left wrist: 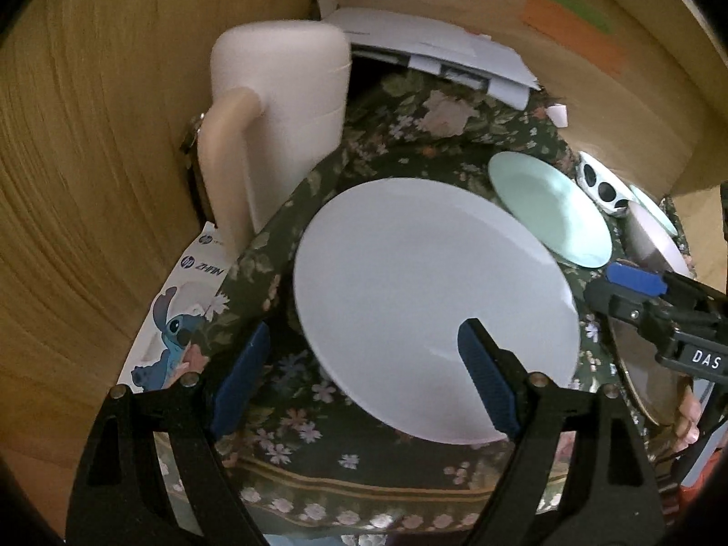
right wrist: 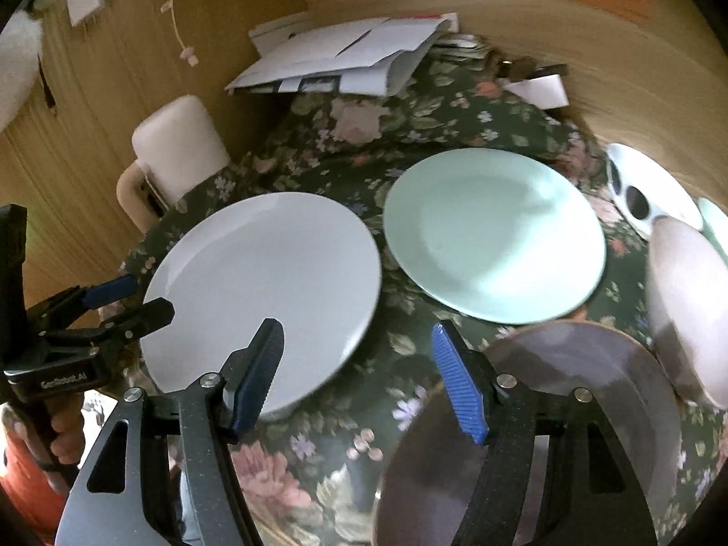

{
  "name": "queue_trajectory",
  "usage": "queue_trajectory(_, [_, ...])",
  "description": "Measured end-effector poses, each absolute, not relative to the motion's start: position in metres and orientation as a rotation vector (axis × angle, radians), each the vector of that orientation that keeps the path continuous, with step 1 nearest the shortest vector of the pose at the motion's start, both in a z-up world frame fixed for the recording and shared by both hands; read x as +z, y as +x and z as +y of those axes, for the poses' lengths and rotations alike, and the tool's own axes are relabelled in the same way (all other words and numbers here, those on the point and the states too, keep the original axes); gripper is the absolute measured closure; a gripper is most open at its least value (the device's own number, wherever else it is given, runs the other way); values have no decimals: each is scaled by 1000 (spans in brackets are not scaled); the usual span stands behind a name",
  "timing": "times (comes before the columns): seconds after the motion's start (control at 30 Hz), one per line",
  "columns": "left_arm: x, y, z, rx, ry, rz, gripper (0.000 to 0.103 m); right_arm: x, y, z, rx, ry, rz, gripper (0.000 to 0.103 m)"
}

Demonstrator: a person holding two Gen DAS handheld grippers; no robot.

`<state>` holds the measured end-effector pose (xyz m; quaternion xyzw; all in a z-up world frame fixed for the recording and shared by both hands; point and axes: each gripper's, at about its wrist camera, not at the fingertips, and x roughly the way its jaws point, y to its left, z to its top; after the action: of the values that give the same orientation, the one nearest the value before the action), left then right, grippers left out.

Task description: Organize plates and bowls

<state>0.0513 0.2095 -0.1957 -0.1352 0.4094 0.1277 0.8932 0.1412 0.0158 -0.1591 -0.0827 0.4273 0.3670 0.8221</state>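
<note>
Floral tablecloth [right wrist: 346, 450] | left gripper [left wrist: 364, 377] fingers spread over white plate [left wrist: 427, 300]

Desk under a dark floral cloth [right wrist: 346, 468], carrying crockery and papers.
On the cloth: white plate [right wrist: 268, 291] beside mint-green plate [right wrist: 496, 232], apart; glass plate [right wrist: 568, 391] at the near edge; pale bowl [right wrist: 687, 300]; spotted dish [right wrist: 646, 195] at the right; loose papers [right wrist: 346, 59] at the back.
</note>
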Motion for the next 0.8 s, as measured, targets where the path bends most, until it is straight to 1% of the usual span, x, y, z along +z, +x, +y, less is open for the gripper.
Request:
queue_trajectory(0.17, [-201,52,214,249,-281,852,18,-171,151,32,792,-167,978,39])
queue_trajectory(0.27, [-203,56,214,245,-276,853,26,-177,155,38,794,-157,1015,39])
queue_trajectory(0.33, [-204,58,216,236,-289,856,33,-180,157,41,792,-154,1029,43])
queue_trajectory(0.4, [-206,61,221,227,-312,866,39,-183,161,45,794,-155,1043,53])
queue_trajectory(0.43, [-208,62,223,223,-325,872,43,-185,162,47,792,-159,1053,55])
queue_trajectory(0.47, [-209,64,224,222,-331,876,44,-186,163,49,786,-163,1058,57])
queue_trajectory(0.53, [-211,66,226,214,-342,880,48,-188,165,51,782,-166,1066,58])
queue_trajectory(0.6, [-211,69,226,202,-342,882,50,-189,166,53,779,-167,1069,59])
queue_trajectory(0.8, [-215,75,222,208,-306,889,50,-190,168,59,766,-195,1066,59])
